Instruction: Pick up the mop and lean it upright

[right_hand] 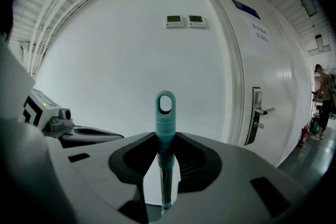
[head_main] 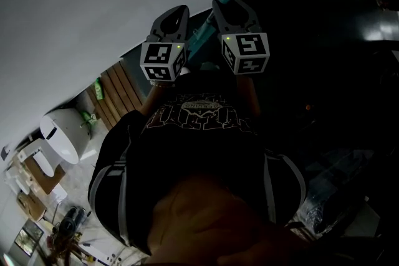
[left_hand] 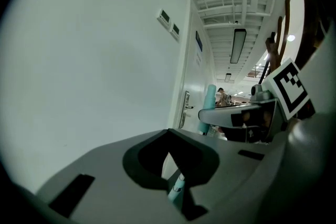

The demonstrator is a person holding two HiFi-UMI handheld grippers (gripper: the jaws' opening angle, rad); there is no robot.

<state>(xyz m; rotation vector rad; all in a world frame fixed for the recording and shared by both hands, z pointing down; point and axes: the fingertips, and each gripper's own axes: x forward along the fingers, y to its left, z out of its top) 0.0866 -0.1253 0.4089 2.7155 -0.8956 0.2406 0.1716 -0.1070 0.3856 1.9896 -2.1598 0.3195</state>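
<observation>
The right hand-held gripper (right_hand: 166, 136) clamps the mop (right_hand: 165, 107) below its teal loop; the left hand-held gripper (left_hand: 168, 136) looks closed, empty. The mop's lower end is hidden.

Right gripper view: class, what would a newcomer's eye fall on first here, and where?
The teal mop handle, with its hanging loop, stands upright dead centre, clamped in the right tool against a white wall. At the right edge is a white door with a metal lever.
</observation>
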